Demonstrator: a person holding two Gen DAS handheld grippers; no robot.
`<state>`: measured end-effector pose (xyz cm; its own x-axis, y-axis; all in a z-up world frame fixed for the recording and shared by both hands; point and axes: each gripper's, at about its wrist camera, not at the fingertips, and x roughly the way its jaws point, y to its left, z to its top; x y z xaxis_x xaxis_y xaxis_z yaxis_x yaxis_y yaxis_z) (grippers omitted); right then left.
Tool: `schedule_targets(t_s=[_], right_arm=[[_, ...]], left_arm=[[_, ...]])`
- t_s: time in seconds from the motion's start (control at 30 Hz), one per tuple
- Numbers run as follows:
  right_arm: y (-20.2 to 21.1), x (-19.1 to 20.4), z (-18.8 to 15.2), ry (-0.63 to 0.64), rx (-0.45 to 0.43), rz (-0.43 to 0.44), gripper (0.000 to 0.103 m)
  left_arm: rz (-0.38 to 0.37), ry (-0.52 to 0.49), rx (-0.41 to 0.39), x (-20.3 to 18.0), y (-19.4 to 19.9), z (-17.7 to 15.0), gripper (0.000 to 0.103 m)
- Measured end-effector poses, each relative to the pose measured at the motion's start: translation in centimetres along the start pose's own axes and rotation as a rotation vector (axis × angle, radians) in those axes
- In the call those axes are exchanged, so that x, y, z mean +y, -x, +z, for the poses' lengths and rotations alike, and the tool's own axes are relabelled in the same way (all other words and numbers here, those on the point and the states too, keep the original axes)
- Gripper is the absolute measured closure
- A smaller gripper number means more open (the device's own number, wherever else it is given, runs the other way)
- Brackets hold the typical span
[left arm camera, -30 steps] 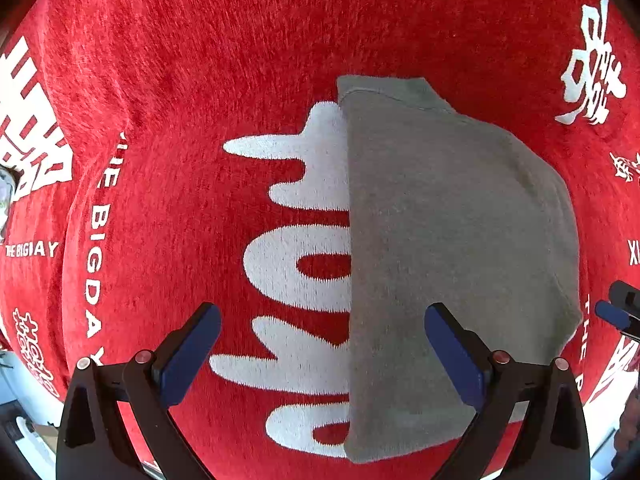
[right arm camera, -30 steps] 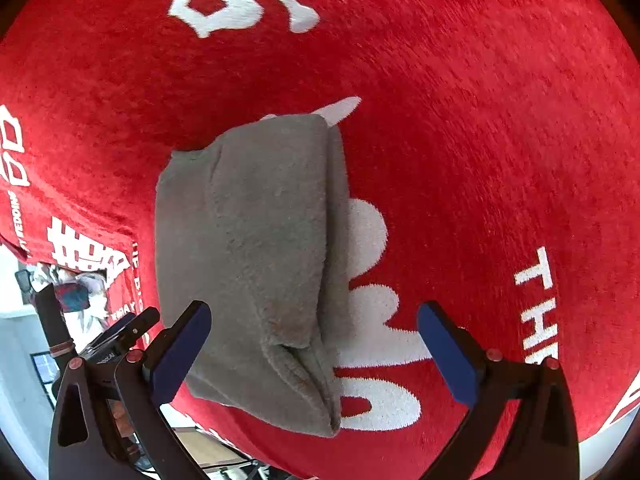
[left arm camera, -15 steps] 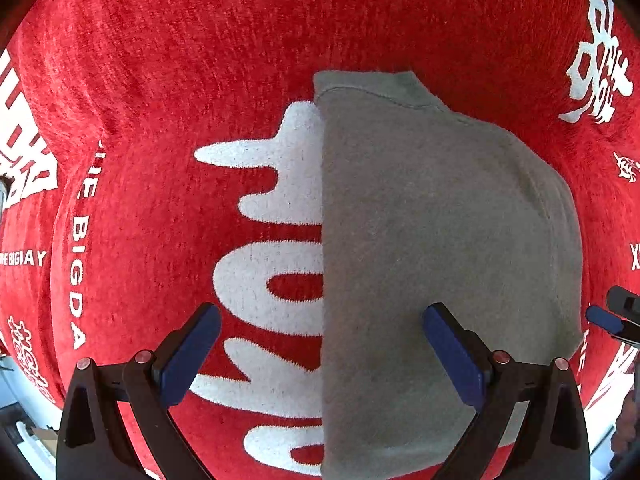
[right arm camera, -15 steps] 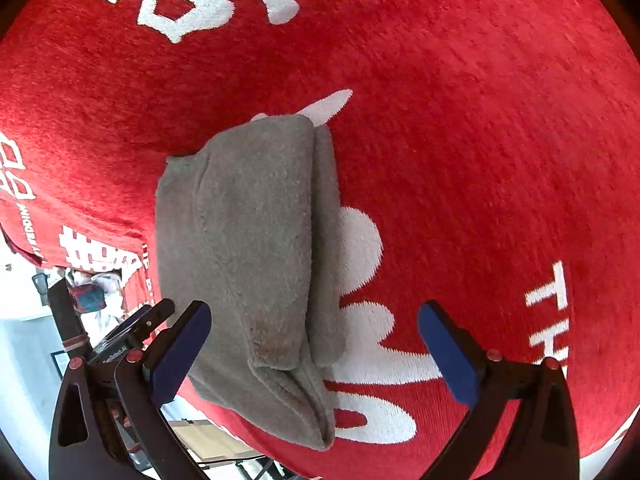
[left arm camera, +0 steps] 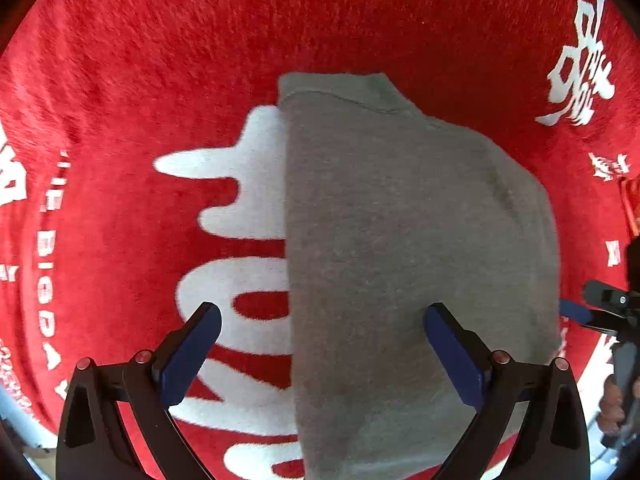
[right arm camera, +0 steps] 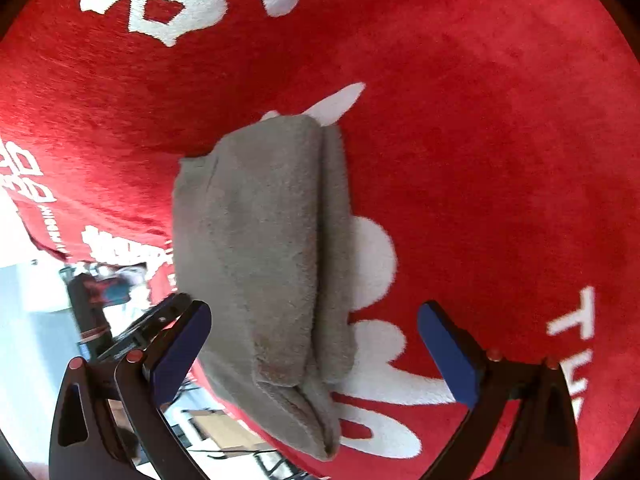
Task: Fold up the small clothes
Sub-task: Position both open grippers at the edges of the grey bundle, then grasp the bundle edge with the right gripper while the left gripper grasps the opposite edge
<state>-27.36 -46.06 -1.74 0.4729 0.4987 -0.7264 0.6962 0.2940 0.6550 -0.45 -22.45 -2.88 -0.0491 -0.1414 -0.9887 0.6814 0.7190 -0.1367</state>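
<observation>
both grippers' fingers wide apart, empty; folded grey garment [left arm camera: 408, 264] near edge cut off, perhaps overhanging.

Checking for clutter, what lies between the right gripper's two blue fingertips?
In the right wrist view, the folded grey fleece garment and white-printed red cloth lie between the open right gripper fingertips.

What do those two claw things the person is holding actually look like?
Both look alike. The left gripper and the right gripper each have two black, curved plastic arms with cut-out slots, ending in flat dark-blue fingers. Small red round fasteners dot the arms. No cables or sleeves show.
</observation>
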Motion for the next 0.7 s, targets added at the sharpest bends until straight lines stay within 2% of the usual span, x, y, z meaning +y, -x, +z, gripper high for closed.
schedule_targets(t_s=[0.1,0.17,0.23,0.33,0.4,0.5,0.7], right_arm=[[-0.8,-0.1,0.4,0.010,0.023,0.049,0.000],[-1.3,0.1,0.7,0.032,0.030,0.072,0.000],[-1.7,0.6,1.0,0.055,0.036,0.089,0.000],[-2.5,1.6,1.5,0.082,0.051,0.139,0.000],[-3.5,2.9,1.8,0.114,0.068,0.167,0.000],[-4.8,4.1,1.9,0.154,0.090,0.147,0.000],[-4.8,3.1,1.7,0.088,0.086,0.199,0.000]], left_arm=[[-0.076,0.007,0.029,0.5,-1.4,0.3,0.001],[-0.161,0.028,0.053,0.8,-2.3,0.7,0.001],[-0.201,0.038,0.072,0.9,-3.3,1.0,0.001],[-0.220,0.038,0.072,0.1,-3.7,1.3,0.001],[-0.199,0.028,0.069,-0.9,-3.7,1.5,0.001],[-0.194,0.043,0.066,-1.5,-3.9,1.5,0.001],[-0.196,0.029,0.073,-2.0,-4.2,1.5,0.001]])
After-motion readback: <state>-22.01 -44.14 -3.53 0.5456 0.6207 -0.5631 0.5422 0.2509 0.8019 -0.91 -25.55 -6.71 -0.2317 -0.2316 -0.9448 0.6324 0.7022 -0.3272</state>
